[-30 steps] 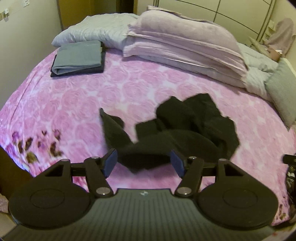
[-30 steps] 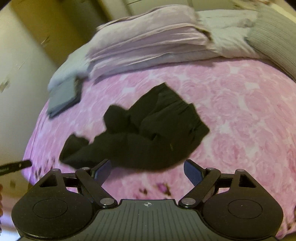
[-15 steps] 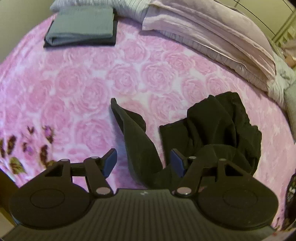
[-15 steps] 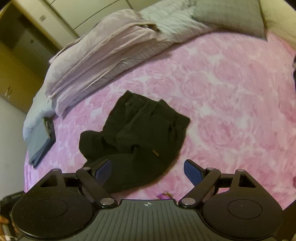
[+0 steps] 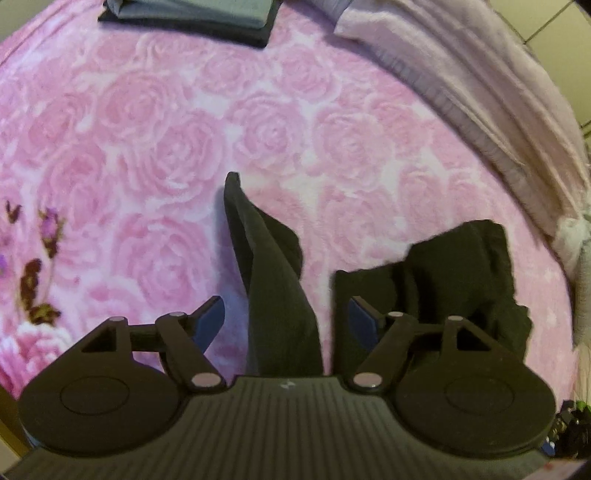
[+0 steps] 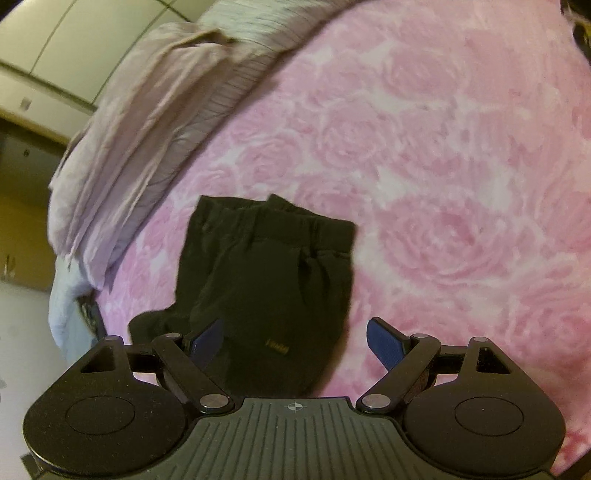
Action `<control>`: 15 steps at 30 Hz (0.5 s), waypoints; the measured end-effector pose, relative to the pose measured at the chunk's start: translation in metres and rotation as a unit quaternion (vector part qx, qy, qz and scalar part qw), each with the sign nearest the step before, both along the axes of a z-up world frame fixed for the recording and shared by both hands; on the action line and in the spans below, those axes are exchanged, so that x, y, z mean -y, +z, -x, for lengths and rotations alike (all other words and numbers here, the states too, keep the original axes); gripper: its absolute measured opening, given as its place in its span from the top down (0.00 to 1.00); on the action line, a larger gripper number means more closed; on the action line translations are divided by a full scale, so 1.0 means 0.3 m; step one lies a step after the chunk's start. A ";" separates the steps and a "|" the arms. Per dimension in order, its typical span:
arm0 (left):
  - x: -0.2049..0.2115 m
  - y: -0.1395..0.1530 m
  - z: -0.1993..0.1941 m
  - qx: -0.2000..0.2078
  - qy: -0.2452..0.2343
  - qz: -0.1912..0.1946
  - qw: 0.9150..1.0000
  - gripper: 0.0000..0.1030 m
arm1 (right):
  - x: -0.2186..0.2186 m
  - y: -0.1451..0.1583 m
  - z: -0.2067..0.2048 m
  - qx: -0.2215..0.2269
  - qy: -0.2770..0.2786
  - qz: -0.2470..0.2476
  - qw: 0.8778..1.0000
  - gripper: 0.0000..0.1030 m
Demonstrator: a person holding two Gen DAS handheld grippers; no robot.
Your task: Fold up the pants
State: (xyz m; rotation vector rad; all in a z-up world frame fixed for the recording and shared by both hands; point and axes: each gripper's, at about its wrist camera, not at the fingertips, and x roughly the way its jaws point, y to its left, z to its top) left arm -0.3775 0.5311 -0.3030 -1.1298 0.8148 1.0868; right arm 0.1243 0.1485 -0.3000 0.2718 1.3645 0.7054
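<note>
Closest in the left wrist view, the left gripper [image 5: 286,317] points steeply down over the bed with its jaws set wide, and they have just been opening further. One leg of the black pants [image 5: 277,295] runs up between the blue pads [image 5: 212,319], but neither pad presses on it — pink cover shows on both sides of the fabric. That leg tapers to a narrow tip farther up the bed, while the rest of the garment lies bunched in a dark heap to the right, partly behind the right-hand finger.

In the right wrist view, the right gripper [image 6: 295,341] also stands wide, holding nothing. The pants [image 6: 266,280] lie below it, reaching under the left pad and stopping short of the right one, which hangs over bare cover. A small gold label shows on the cloth near the gripper, and the gathered waistband lies at the far end.

All of this rests on the pink rose-patterned bedspread [image 5: 147,147], which has a dark flower motif near its left edge. Beyond the pants, a folded grey cloth [image 5: 192,11] lies at the top of the left view, and a folded lilac quilt [image 5: 472,85] runs along the far side — seen too from the right wrist [image 6: 129,155], with pale cupboard doors [image 6: 66,48] behind it.
</note>
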 end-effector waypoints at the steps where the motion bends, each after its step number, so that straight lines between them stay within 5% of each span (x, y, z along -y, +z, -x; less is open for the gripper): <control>1: -0.015 -0.028 -0.004 0.001 0.003 0.003 1.000 0.32 | -0.005 -0.034 -0.018 -0.007 -0.004 -0.002 1.000 0.20; 5: -0.066 -0.124 -0.028 -0.004 0.002 0.014 1.000 0.34 | -0.021 -0.160 -0.070 -0.026 -0.026 -0.004 0.999 0.20; 9: -0.089 -0.188 -0.044 -0.001 -0.007 0.024 1.000 0.50 | -0.028 -0.301 -0.122 -0.051 -0.061 -0.032 0.996 0.21; 15: -0.104 -0.248 -0.022 0.011 0.003 0.042 0.999 0.58 | -0.055 -0.477 -0.152 -0.094 -0.092 -0.069 0.989 0.28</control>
